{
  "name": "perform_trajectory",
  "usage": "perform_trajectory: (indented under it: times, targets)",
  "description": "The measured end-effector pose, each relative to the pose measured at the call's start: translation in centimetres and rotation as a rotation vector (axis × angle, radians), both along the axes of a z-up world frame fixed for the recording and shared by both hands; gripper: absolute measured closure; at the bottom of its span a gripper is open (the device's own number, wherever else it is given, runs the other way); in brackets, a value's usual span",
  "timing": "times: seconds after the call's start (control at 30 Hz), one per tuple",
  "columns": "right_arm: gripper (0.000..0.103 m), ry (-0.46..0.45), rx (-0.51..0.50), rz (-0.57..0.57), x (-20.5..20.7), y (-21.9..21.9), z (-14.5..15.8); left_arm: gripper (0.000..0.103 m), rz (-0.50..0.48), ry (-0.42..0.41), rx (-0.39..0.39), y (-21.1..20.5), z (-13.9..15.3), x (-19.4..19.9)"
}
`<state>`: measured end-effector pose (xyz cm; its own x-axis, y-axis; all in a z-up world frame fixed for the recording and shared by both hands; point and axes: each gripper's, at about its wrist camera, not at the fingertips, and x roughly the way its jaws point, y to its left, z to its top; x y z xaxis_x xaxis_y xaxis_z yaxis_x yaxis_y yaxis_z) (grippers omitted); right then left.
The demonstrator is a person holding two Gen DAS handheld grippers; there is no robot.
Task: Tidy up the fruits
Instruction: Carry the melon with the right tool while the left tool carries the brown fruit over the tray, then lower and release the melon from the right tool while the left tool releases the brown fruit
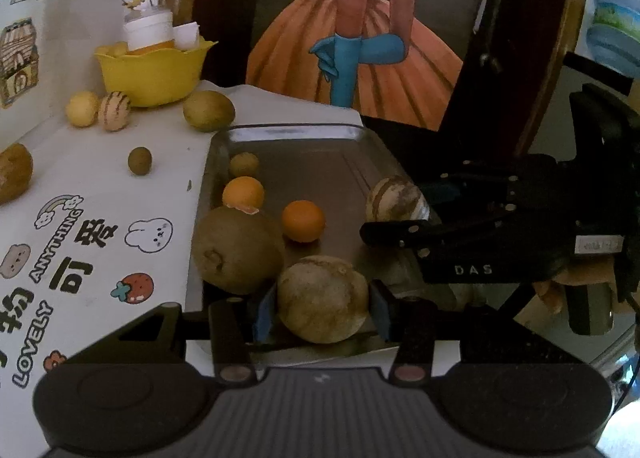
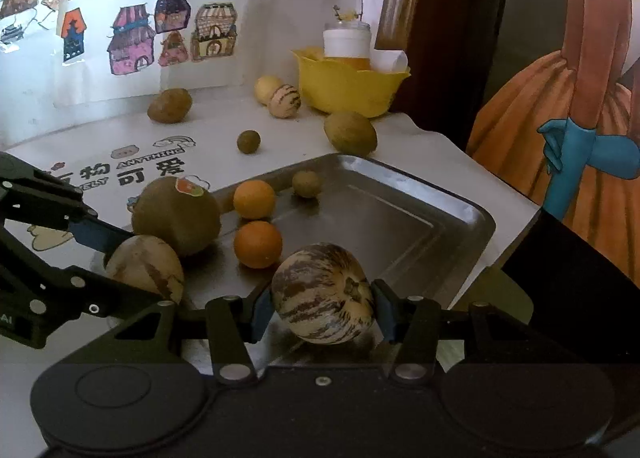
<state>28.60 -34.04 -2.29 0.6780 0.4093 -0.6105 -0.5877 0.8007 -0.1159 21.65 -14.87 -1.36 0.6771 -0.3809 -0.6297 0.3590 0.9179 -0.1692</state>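
A metal tray [image 1: 320, 170] [image 2: 420, 218] lies on the white table. It holds a large kiwi [image 1: 238, 250] [image 2: 176, 214], two oranges [image 1: 303, 220] [image 1: 243, 192] [image 2: 258, 244] [image 2: 254, 199] and a small brown fruit [image 1: 244, 164] [image 2: 306, 183]. My left gripper [image 1: 323, 300] is shut on a pale striped melon [image 1: 323, 298] [image 2: 144, 268] at the tray's near edge. My right gripper [image 2: 323, 294] is shut on another striped melon [image 2: 323, 293] [image 1: 396, 200] low over the tray.
A yellow bowl [image 1: 154, 72] [image 2: 348, 86] with jars stands at the back. Loose on the table are a kiwi [image 1: 209, 111] [image 2: 350, 131], a small striped melon [image 1: 114, 111] [image 2: 284, 100], a yellow fruit [image 1: 82, 109], a small brown fruit [image 1: 139, 161] [image 2: 248, 141] and a potato-like fruit [image 2: 169, 105].
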Motion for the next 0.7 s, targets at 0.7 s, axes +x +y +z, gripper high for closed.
perform_trajectory:
  times: [0.7]
  targets:
    - [0.049, -0.013, 0.015, -0.032, 0.59, -0.54, -0.79, 0.048, 0.024, 0.050, -0.022, 0.33, -0.54, 0.56]
